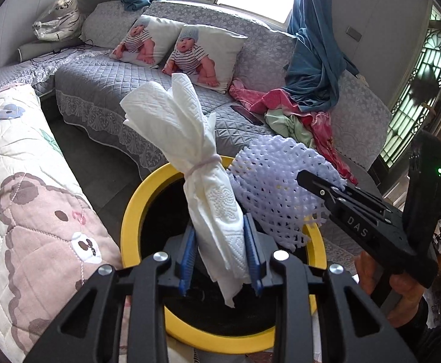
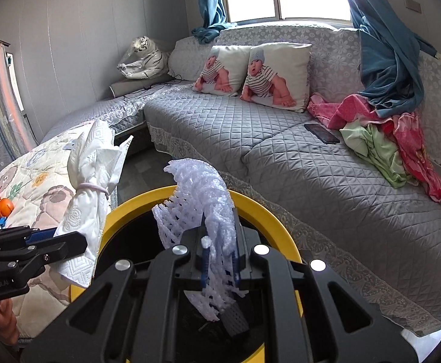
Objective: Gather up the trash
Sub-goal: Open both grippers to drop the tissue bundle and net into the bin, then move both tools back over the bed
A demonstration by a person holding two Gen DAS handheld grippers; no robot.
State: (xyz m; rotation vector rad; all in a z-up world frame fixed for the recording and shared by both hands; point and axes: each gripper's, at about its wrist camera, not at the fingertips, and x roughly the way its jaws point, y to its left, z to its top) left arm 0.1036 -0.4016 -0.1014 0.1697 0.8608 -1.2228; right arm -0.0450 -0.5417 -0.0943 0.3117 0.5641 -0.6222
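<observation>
In the left wrist view my left gripper (image 1: 220,237) is shut on a white paper towel bundle (image 1: 190,139) tied with a pale rubber band. The bundle stands up between the blue pads, over a yellow-rimmed bin (image 1: 129,220) with a black inside. To its right, my right gripper (image 1: 306,178) pinches a white foam fruit net (image 1: 268,181) above the same bin. In the right wrist view the right gripper (image 2: 219,222) is shut on the foam net (image 2: 202,187) over the bin (image 2: 268,208). The left gripper (image 2: 78,240) holds the towel bundle (image 2: 90,175) at the bin's left rim.
A grey quilted sofa (image 2: 280,157) runs behind the bin, with two baby-print cushions (image 2: 277,75), a dark phone (image 2: 321,133) and a heap of pink and green clothes (image 2: 380,139). A bear-pattern quilt (image 1: 33,199) lies at the left. Blue curtains (image 1: 314,54) hang onto the sofa.
</observation>
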